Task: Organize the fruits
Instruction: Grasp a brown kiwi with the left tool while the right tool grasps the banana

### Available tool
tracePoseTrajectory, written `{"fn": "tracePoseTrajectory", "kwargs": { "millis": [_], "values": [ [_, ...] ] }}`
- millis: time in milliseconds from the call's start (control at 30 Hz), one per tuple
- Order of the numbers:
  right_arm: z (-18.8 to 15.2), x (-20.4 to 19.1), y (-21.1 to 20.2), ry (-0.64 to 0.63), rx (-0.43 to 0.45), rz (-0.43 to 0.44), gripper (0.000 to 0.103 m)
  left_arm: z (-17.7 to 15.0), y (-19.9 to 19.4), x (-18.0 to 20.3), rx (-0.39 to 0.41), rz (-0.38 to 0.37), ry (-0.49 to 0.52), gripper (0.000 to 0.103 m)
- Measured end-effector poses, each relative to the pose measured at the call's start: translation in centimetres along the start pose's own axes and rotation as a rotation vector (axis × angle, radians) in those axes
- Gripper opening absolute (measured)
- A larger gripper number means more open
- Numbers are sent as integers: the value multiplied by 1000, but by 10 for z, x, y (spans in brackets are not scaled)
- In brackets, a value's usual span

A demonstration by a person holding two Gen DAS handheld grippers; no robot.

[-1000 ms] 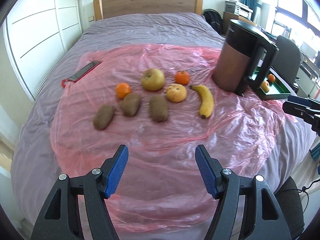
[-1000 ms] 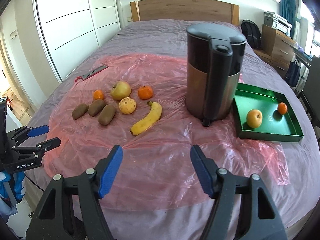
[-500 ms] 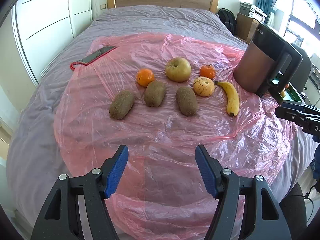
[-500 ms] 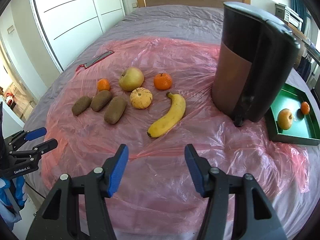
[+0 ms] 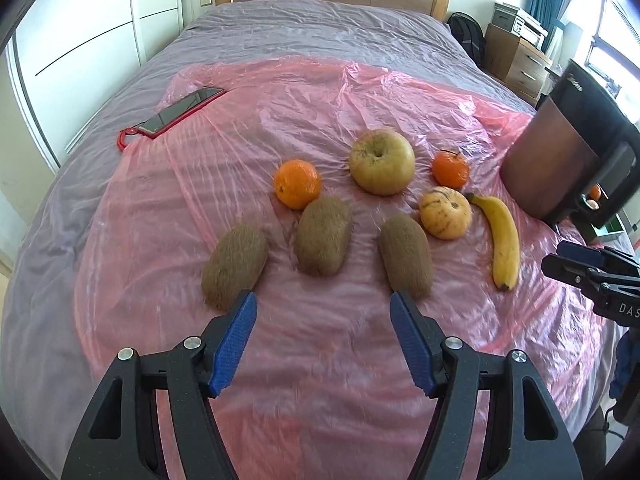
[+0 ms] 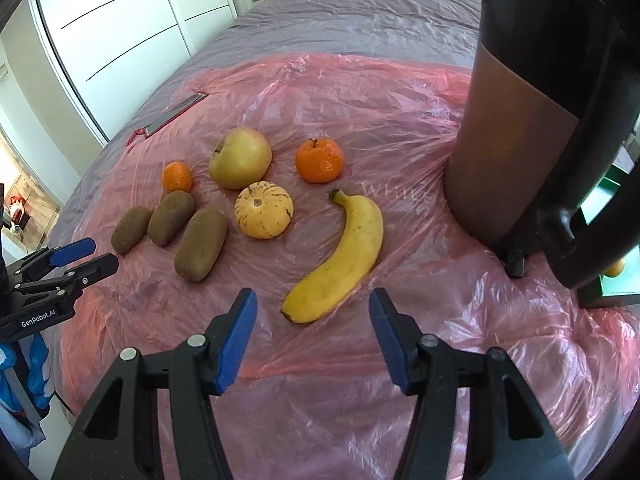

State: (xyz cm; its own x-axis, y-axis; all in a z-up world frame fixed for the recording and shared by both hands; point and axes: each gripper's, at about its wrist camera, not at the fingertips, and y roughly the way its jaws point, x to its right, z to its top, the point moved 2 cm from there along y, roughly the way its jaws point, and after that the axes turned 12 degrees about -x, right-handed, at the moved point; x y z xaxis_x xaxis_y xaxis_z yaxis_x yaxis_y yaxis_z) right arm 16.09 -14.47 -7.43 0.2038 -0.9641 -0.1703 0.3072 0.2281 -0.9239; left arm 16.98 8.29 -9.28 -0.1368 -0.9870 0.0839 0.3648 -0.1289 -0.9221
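Note:
Fruit lies on a pink plastic sheet (image 5: pixel 320 92) spread over a bed. In the left wrist view my left gripper (image 5: pixel 323 306) is open and empty, just short of three kiwis (image 5: pixel 323 234), with the middle kiwi ahead of the gap. Behind them lie an orange (image 5: pixel 297 183), a yellow-green apple (image 5: pixel 382 166), a tangerine (image 5: pixel 450 168), a small striped melon (image 5: pixel 445 212) and a banana (image 5: pixel 503 240). My right gripper (image 6: pixel 313 307) is open and empty, its gap just short of the near end of the banana (image 6: pixel 340 256).
A tall brown-and-black kettle (image 6: pixel 532 128) stands at the right, hiding most of a green tray (image 6: pixel 608 216) behind it. A red-cased phone (image 5: pixel 176 112) lies at the sheet's far left. White wardrobe doors (image 5: pixel 80 40) line the left wall.
Both grippers have moved forward and down toward the fruit, which now looks much larger. The right gripper's jaws stand narrower than a second ago. No fruit has moved.

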Motion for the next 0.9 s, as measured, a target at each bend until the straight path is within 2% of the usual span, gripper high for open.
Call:
{"fn": "tracePoseTrajectory", "kwargs": {
  "millis": [67, 167, 267, 467, 667, 767, 833, 900],
  "values": [
    [8, 4, 6, 15, 4, 7, 83, 9, 7, -2, -4, -1, 1, 63],
    [23, 14, 16, 52, 15, 18, 69, 20, 17, -3, -8, 3, 9, 63],
    [35, 21, 26, 72, 15, 14, 65, 29, 25, -4, -11, 7, 7, 62],
    [48, 26, 49, 73, -12, -45, 65, 44, 42, -7, -26, 27, 10, 60],
    [48, 32, 67, 88, -52, -53, 65, 49, 61, -1, -61, 29, 28, 57],
    [47, 33, 74, 90, -71, -43, 58, 52, 69, 1, -75, 25, 24, 50],
    [45, 32, 81, 91, -90, -39, 58, 53, 75, 1, -89, 18, 19, 41],
    [44, 31, 85, 89, -92, -47, 58, 52, 79, 0, -94, 1, 15, 40]
  ]
}}
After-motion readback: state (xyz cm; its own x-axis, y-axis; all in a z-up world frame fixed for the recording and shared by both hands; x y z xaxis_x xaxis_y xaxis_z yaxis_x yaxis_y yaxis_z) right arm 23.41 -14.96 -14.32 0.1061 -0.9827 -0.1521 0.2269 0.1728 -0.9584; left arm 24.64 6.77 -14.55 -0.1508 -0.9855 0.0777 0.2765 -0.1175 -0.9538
